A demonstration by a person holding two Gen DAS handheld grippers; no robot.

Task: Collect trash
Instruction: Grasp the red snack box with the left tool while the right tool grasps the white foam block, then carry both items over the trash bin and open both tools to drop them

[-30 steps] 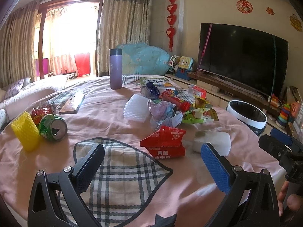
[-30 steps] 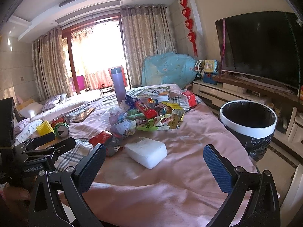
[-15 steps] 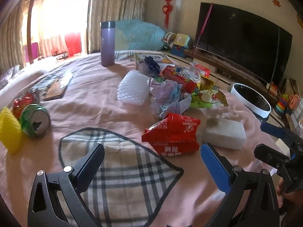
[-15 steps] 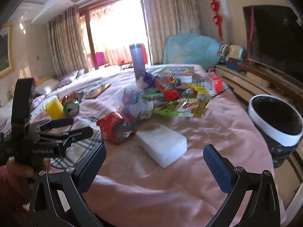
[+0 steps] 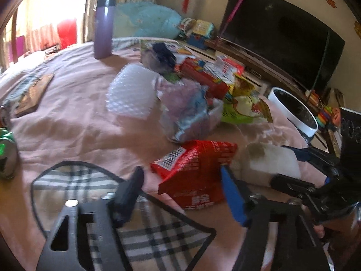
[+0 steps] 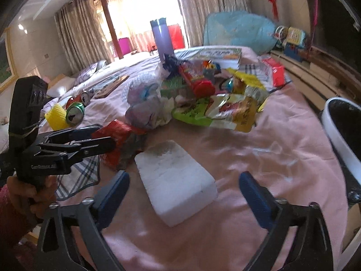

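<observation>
A crumpled red snack packet (image 5: 194,169) lies on the pink table cover, between the fingers of my left gripper (image 5: 182,180). Those jaws are closing; the blue right pad is at the packet's edge, while the dark left pad stands clear of it. Next to the packet on the right lies a white foam block (image 6: 176,180). My right gripper (image 6: 183,187) straddles it with its jaws closing, and neither pad touches the foam. The left gripper (image 6: 101,137) also shows in the right wrist view, at the red packet (image 6: 117,140). The right gripper (image 5: 295,167) shows at the foam block (image 5: 270,160).
A heap of wrappers and plastic bags (image 6: 203,103) fills the table's middle, with bubble wrap (image 5: 133,92) and a purple flask (image 5: 103,27) behind. Crushed cans (image 6: 75,113) and yellow foam netting (image 6: 55,116) lie left. A plaid cloth (image 5: 74,185) is near. A white-rimmed bin (image 6: 334,131) stands right.
Both grippers came forward and down toward the table. The left jaws narrowed about the red packet. The right jaws narrowed a little over the foam block.
</observation>
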